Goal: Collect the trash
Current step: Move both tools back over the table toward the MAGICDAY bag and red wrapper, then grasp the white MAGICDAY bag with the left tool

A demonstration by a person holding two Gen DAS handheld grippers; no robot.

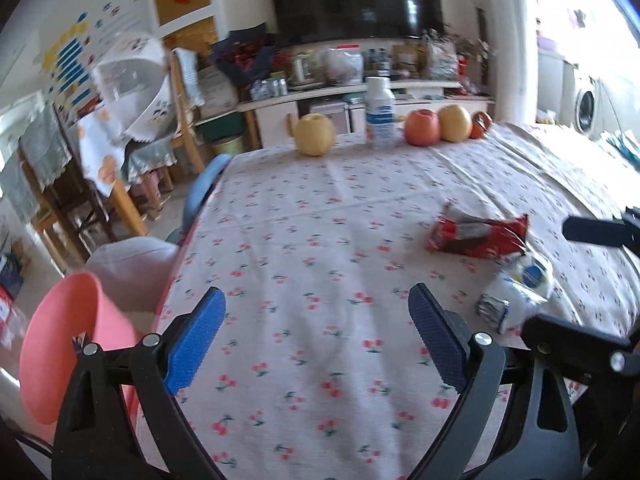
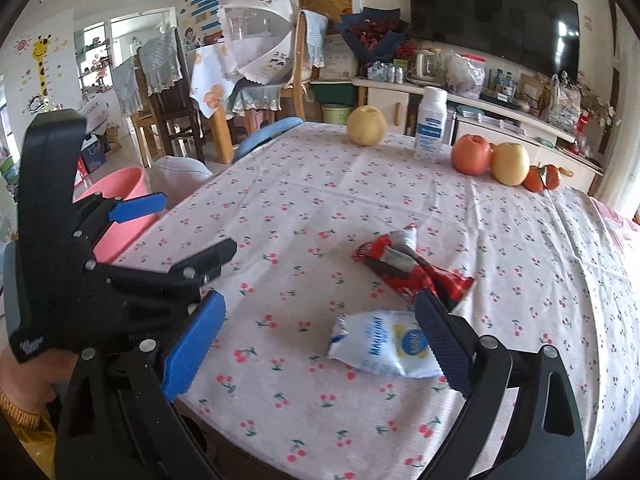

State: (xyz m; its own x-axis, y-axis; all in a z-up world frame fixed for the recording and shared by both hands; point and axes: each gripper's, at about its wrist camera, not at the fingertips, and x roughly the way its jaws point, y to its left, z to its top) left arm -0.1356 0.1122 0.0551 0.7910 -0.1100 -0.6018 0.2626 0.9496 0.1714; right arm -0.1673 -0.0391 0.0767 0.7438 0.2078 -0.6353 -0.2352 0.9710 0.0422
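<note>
Two pieces of trash lie on the cherry-print tablecloth [image 2: 304, 200]: a crumpled red wrapper [image 2: 412, 268] [image 1: 480, 234] and a white and blue packet [image 2: 380, 344] [image 1: 520, 292]. My right gripper [image 2: 320, 344] is open and low over the table. The white packet lies just ahead, partly behind its right finger, and nothing is gripped. My left gripper [image 1: 316, 336] is open and empty over bare cloth, left of both wrappers. It also shows in the right wrist view as the left gripper [image 2: 198, 222]. A pink bin [image 1: 60, 340] [image 2: 116, 192] stands off the table's left edge.
At the table's far edge stand a yellow pear [image 2: 366, 126], a white bottle [image 2: 430, 128], a red apple [image 2: 472, 154], another yellow fruit [image 2: 510, 164] and small oranges [image 2: 542, 178]. A blue chair back [image 2: 268, 136] and wooden chairs [image 2: 168, 92] are to the left.
</note>
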